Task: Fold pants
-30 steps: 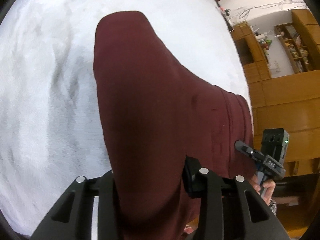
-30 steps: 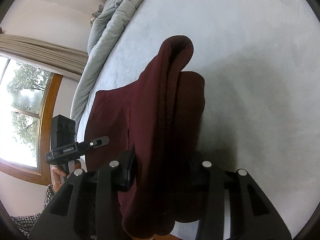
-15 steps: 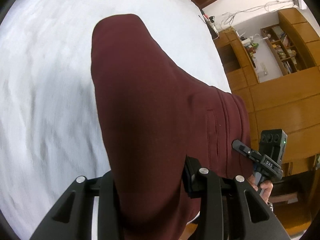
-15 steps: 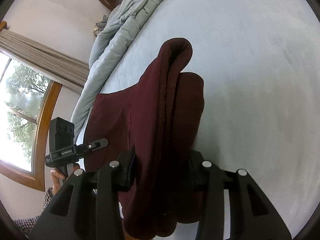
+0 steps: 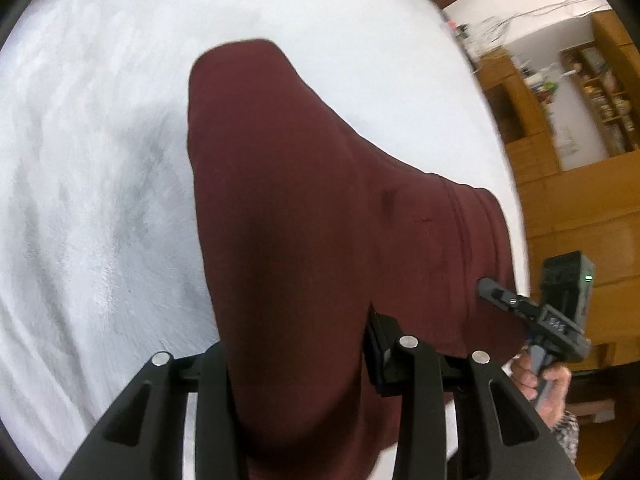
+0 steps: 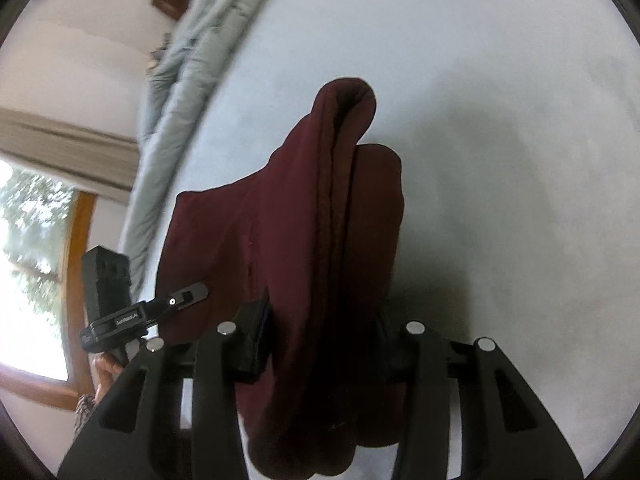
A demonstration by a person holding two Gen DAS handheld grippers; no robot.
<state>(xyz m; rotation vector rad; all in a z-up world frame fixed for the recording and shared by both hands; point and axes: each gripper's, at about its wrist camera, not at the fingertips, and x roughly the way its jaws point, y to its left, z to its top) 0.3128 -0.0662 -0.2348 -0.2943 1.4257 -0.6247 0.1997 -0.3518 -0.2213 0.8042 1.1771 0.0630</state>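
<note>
In the left wrist view we see one white, softly creased bed sheet (image 5: 100, 200) filling the left side, and across it one pair of dark maroon fabric pants (image 5: 320, 220), folded lengthwise, hanging from our two grippers above the bed. Our left gripper (image 5: 296, 360) is clamped on the pants, the cloth bunched thickly between its two black fingers (image 5: 416, 380) and hiding what lies straight ahead. Further right, our right gripper (image 5: 492, 292) pinches the waistband edge near the bed's right edge, with the right hand (image 5: 540, 376) under it. Beyond that edge stand wooden cabinets (image 5: 580, 208) and one open shelf unit (image 5: 600, 96), too blurred for counting its contents.

In the right wrist view, one wood-framed window (image 6: 40, 280) shows at the far left, under a beige curtain (image 6: 60, 152). One grey-blue quilt (image 6: 176, 80) lies bunched along the bed's left edge. The pants (image 6: 320, 240) drape doubled through the right gripper (image 6: 320, 340), blocking the sheet (image 6: 520, 160) below.
</note>
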